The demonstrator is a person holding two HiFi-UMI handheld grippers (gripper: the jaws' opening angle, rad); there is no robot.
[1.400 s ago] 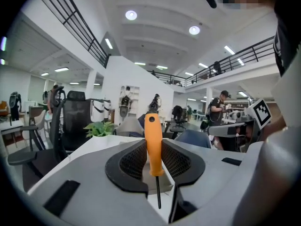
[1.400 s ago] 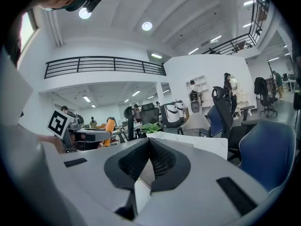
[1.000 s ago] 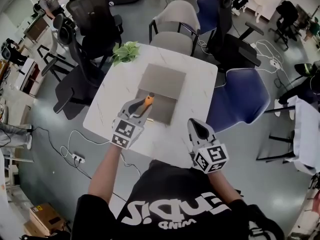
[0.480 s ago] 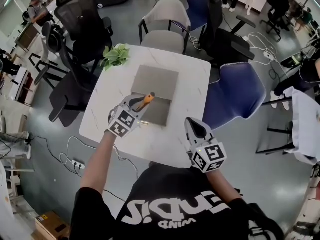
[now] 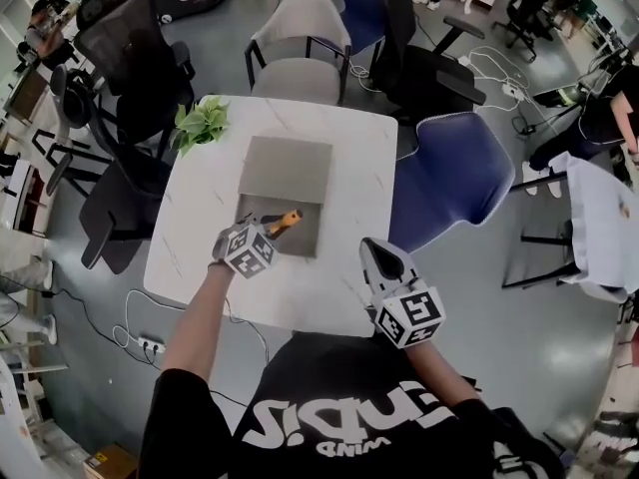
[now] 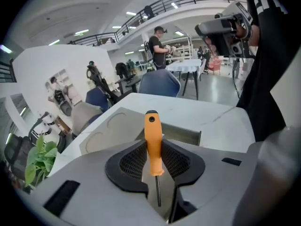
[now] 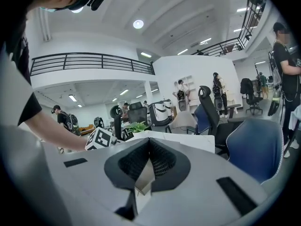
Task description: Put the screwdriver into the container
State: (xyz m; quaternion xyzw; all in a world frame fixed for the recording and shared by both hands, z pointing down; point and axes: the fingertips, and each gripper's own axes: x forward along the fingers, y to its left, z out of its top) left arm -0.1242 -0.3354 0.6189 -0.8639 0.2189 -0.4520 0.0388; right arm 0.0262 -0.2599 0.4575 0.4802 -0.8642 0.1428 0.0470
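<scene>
Nearly done: screwdriver at the container, not yet released

The left gripper (image 5: 266,225) clamps the screwdriver (image 5: 288,219) by its orange handle, over the open container (image 5: 306,238) on the table (image 5: 354,158). Contact with the container's floor cannot be told. The right gripper (image 5: 383,257) has its jaws closed on nothing, near the table edge. What appears left is to lower and let go.

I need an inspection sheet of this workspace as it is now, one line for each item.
Surface: white marbled table.
Job's things: screwdriver, orange handle, held above the open grey container; lid flat beyond it.
Clutter: green plant at the table's far left corner.
Grippers: left gripper shut on the screwdriver; right gripper shut, empty.
Cables: power strip with cable on the floor, left; more cables far right.
Surroundings: blue chair, grey chair, black chairs round the table.
</scene>
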